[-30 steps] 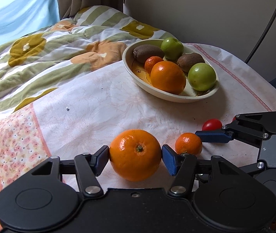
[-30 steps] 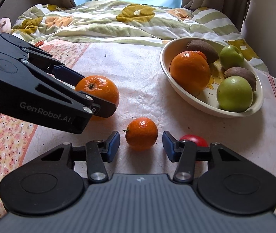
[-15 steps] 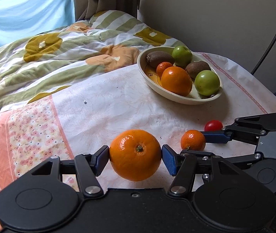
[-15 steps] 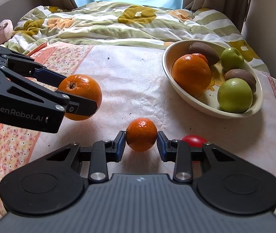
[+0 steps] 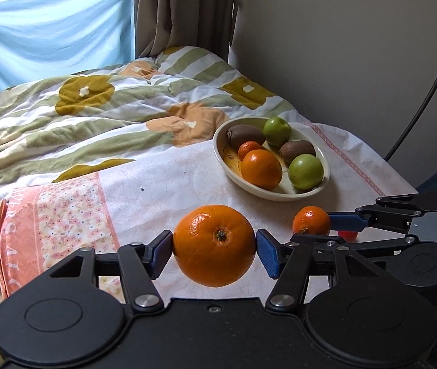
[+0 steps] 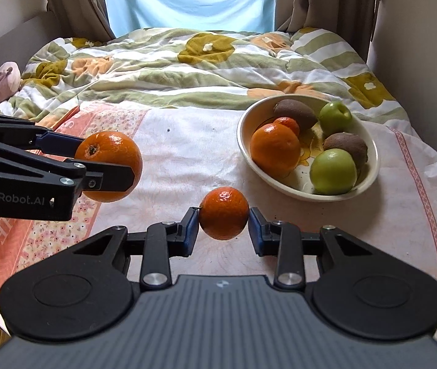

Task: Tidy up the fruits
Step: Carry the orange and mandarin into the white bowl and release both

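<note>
Fingers [image 5: 267, 253] on left gripper [image 5: 214, 247] clamp the orange [image 5: 214, 245]; right gripper [image 6: 224, 227] pinches the mandarin [image 6: 224, 213], bowl [image 6: 369, 172] nearby.

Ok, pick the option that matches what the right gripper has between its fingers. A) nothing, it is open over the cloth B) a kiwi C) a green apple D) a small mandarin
D: the right gripper is shut on the small mandarin, with both blue pads against its sides, while the apples and kiwis lie in the bowl.
</note>
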A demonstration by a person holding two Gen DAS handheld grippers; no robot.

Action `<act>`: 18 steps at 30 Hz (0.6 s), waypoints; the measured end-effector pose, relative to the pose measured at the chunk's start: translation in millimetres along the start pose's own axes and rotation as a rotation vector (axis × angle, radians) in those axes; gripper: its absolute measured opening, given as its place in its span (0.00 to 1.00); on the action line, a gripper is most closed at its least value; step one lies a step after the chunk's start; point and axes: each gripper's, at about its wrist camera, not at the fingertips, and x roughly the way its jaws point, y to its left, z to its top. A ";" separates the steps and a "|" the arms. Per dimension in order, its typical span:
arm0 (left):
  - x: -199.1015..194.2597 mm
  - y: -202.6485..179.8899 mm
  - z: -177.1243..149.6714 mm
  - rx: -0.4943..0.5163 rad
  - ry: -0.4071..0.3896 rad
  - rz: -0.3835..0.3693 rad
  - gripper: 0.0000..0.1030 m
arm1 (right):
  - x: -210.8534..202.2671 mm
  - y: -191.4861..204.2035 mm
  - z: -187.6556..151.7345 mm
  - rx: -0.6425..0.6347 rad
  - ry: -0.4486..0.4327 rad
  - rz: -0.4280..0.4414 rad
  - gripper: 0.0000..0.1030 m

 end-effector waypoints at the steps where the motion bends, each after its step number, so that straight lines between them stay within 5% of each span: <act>1: -3.2 -3.0 3.5 -0.002 -0.008 0.002 0.62 | -5.3 -3.8 3.0 0.003 -0.005 -0.001 0.48; 10: -3.9 -33.8 42.8 -0.013 -0.060 0.014 0.62 | -28.7 -50.6 28.6 0.002 -0.050 -0.013 0.48; 18: 36.3 -66.5 83.3 -0.051 -0.061 0.027 0.62 | -15.4 -113.6 60.8 -0.040 -0.053 0.014 0.48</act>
